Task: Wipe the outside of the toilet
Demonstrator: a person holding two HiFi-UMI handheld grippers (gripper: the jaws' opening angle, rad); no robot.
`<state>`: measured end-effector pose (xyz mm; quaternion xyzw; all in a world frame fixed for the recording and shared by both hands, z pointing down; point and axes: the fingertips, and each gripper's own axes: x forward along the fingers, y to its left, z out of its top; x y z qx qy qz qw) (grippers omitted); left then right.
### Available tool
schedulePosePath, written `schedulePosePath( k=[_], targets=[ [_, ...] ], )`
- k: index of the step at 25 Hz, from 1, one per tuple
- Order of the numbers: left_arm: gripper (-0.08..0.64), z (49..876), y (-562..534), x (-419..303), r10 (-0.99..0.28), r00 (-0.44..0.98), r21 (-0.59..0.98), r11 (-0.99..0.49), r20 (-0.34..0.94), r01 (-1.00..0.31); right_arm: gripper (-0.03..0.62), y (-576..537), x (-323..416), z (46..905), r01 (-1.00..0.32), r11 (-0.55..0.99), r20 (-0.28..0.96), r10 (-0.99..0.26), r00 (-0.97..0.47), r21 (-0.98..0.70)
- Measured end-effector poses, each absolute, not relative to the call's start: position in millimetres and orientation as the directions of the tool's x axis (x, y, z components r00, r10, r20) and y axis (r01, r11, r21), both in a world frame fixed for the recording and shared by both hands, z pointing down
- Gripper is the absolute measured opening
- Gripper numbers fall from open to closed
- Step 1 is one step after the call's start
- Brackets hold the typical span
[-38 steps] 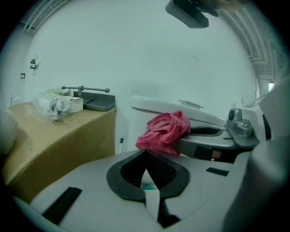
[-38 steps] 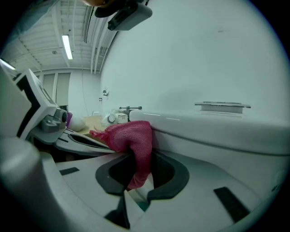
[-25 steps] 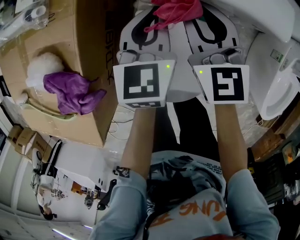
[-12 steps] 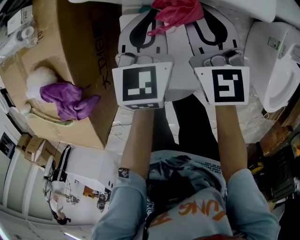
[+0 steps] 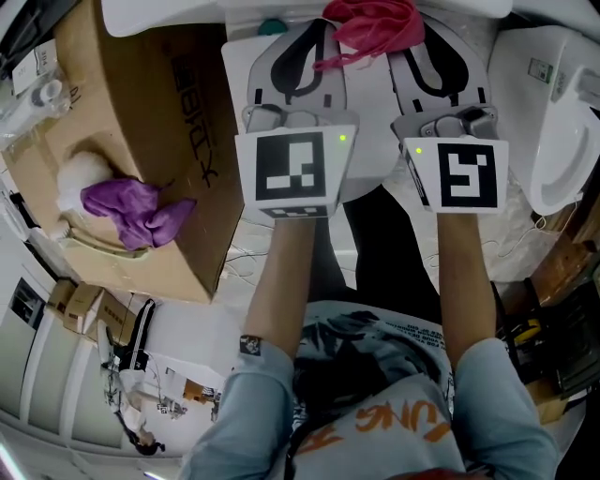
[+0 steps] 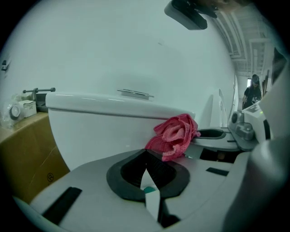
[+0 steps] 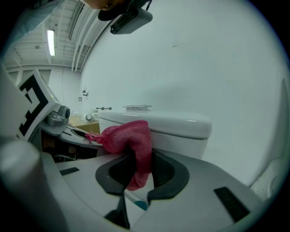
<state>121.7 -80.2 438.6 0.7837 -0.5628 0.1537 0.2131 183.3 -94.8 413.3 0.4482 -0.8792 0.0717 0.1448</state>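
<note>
A white toilet tank with its lid stands right in front of both grippers; its edge shows along the top of the head view. The pink cloth hangs bunched from my right gripper, whose black pads are shut on it. My left gripper is level with it on the left, shut and holding nothing, its tips meeting. The cloth shows just to its right, short of the tank wall.
A large cardboard box stands at the left, with a purple cloth and a white fluffy thing on it. Another white ceramic fixture sits at the right. A person stands far off.
The tank lid's edge has come into the head view's top and the box has slid in the picture. Both grippers keep their pose, the pink cloth still in the right one.
</note>
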Motion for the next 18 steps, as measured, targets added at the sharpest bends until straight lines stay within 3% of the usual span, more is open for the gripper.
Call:
schedulePosePath(
  k=[18],
  targets=[
    [0.026, 433.5, -87.6, 190.6, -0.767, 0.430, 0.182, -0.393, 0.476, -0.902, 0.094, -97.4, 287.5, 422.3, -0.908, 0.415, 0.366, -0.854, -0.369, 0.054]
  ],
)
